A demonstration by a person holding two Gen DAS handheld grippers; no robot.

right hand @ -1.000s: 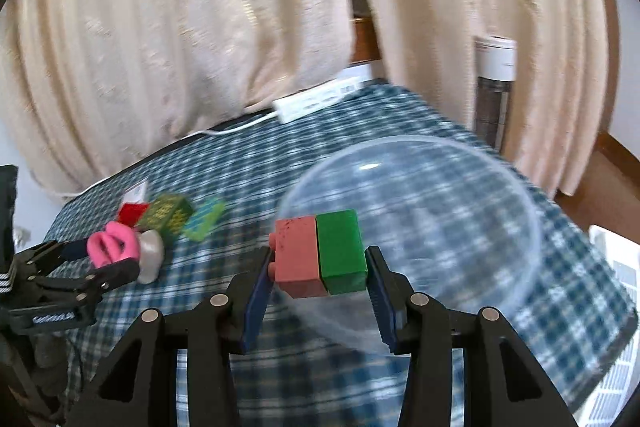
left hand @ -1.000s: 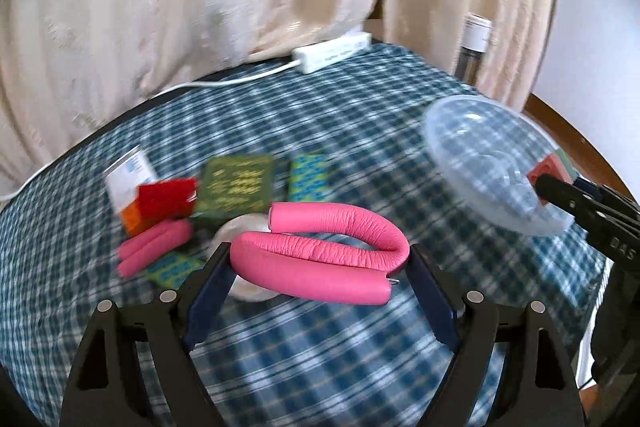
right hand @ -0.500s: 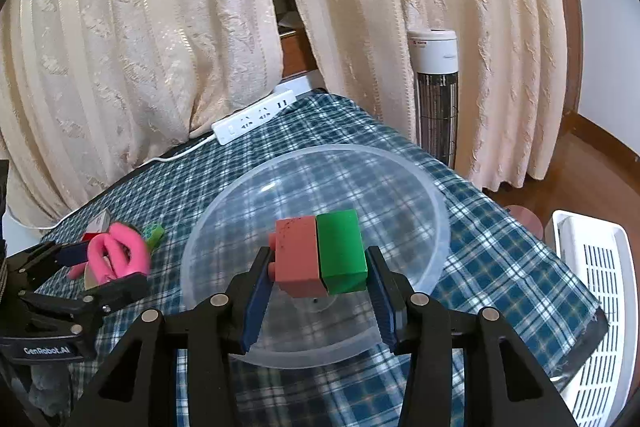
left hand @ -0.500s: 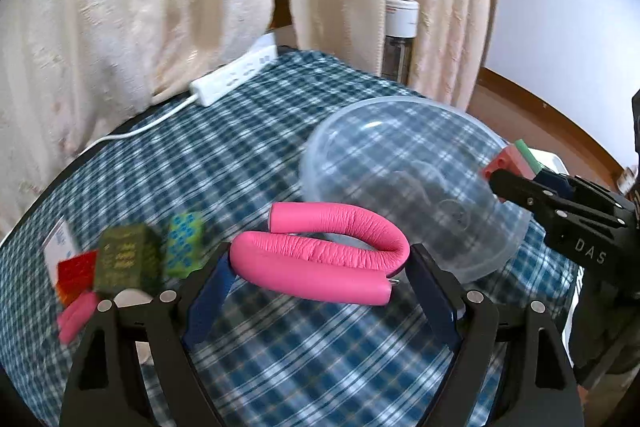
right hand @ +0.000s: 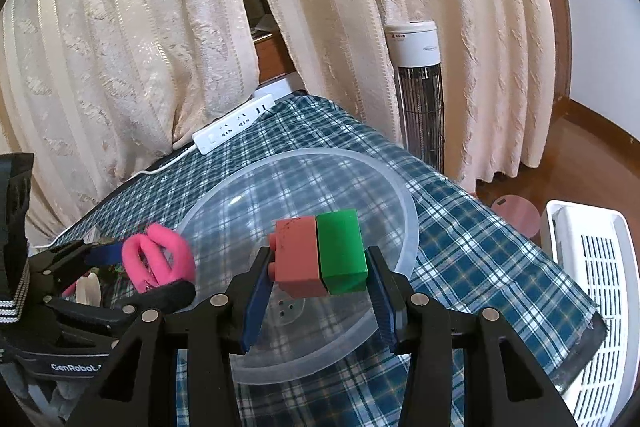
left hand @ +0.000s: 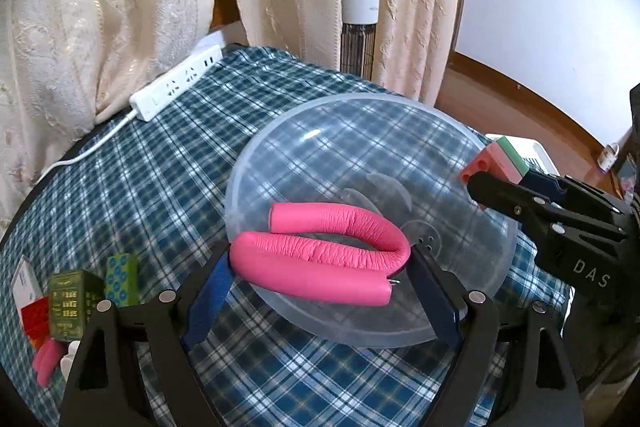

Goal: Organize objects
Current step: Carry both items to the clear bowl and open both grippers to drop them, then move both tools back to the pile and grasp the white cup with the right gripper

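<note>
A clear plastic bowl (left hand: 360,131) (right hand: 404,211) sits on the blue plaid tablecloth. My left gripper (left hand: 320,279) is shut on a folded pink leather strap (left hand: 320,251) and holds it over the bowl's near rim; it also shows in the right wrist view (right hand: 156,259). My right gripper (right hand: 320,291) is shut on a red-and-green pair of blocks (right hand: 320,255), above the bowl's near side. In the left wrist view the blocks (left hand: 496,163) sit at the bowl's right rim.
Small boxes lie at the left: dark green (left hand: 70,303), blue-green (left hand: 122,279), red (left hand: 34,319), plus another pink strap (left hand: 46,363). A white power strip (left hand: 176,83) lies at the back edge. A fan heater (right hand: 420,87) and white crate (right hand: 596,291) stand beyond the table.
Both grippers have moved towards the bowl with their loads. The strap now hangs over the bowl's rim, and the small boxes have slid to the far left of the left wrist view.
</note>
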